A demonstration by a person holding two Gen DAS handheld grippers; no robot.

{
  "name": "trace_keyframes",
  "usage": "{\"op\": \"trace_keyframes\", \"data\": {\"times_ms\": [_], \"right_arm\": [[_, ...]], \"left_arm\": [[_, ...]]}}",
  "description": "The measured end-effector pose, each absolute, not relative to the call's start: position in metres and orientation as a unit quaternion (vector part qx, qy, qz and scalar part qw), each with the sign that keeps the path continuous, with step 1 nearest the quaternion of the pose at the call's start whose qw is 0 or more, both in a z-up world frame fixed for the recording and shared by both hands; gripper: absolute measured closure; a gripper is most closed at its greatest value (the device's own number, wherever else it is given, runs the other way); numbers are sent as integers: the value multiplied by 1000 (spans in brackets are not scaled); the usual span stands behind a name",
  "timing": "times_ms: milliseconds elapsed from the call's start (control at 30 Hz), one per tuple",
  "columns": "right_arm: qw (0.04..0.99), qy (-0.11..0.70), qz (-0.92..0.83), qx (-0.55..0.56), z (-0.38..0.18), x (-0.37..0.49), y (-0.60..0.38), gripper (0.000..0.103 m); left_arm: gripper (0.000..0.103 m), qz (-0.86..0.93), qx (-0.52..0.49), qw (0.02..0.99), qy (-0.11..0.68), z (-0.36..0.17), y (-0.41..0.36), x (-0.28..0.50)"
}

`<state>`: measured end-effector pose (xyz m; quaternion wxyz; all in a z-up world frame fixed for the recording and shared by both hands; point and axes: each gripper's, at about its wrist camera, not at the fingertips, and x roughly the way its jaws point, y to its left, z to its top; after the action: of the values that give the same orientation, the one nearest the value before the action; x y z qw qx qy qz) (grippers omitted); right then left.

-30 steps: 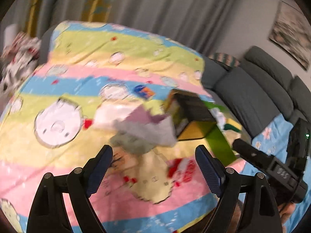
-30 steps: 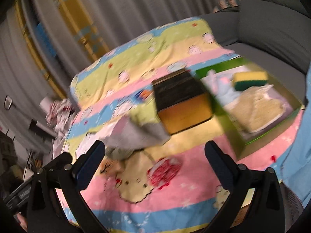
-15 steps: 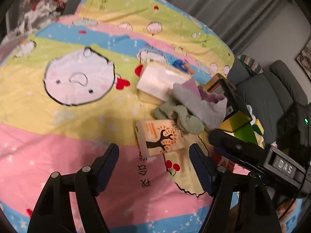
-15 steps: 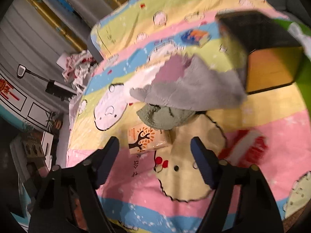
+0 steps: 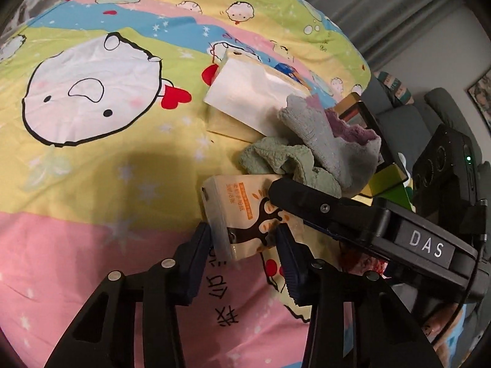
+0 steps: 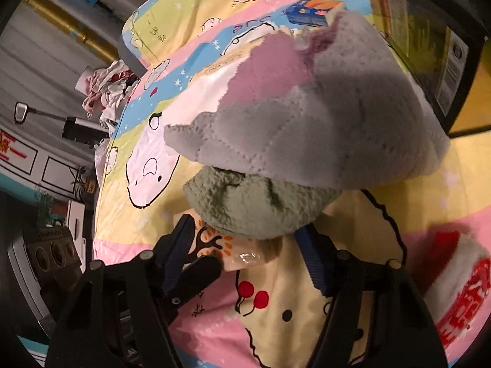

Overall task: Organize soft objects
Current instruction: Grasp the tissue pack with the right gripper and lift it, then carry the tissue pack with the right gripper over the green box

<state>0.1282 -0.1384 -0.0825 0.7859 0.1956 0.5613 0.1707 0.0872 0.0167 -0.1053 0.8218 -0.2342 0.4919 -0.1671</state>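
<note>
A small tissue pack with an orange tree print (image 5: 242,211) lies on the cartoon bedspread (image 5: 92,165). My left gripper (image 5: 245,242) has its jaws closed in on the pack's near end. A green cloth (image 6: 257,202) lies crumpled behind the pack, with a grey and purple cloth (image 6: 307,122) draped over it. My right gripper (image 6: 248,254) is open, its jaws either side of the green cloth's near edge. A large white tissue pack (image 5: 248,98) lies further back.
A black and yellow box (image 6: 429,55) stands at the right behind the cloths. A red and white soft item (image 6: 460,285) lies at the right. A grey sofa (image 5: 408,128) is beyond the bed. Crumpled clothes (image 6: 107,89) lie at the far left edge.
Both grippers have moved in low and close to the pile. My left gripper's jaws have closed in from wide open onto the small tissue pack. My right gripper has narrowed around the green cloth.
</note>
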Motion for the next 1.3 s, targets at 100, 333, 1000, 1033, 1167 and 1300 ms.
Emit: {"op": "trace_keyframes", "data": {"times_ms": [100,333,1000,1033,1167,1300], "right_arm": [[782,556,196,203,-80,127,-137,54],[778,550,208,220,-69,108,-137,54],[855,419,221,211,38,41,-156,53],[857,415,219,211,41,39,-158,53],[867,402,213,206,50,29,-162,53],[877,389,200,200,58,22,-169,53]], "left_arm": [[60,-164,-228,823,493,-101,12,82],[60,-149,-184,849,472,-71,4,62],[60,-185,-133,907,355,25,-19,9],[60,-187,-132,908,350,27,-21,8],[60,-201,-129,910,340,34,-26,1],[60,-216,-128,910,330,39,-33,-3]]}}
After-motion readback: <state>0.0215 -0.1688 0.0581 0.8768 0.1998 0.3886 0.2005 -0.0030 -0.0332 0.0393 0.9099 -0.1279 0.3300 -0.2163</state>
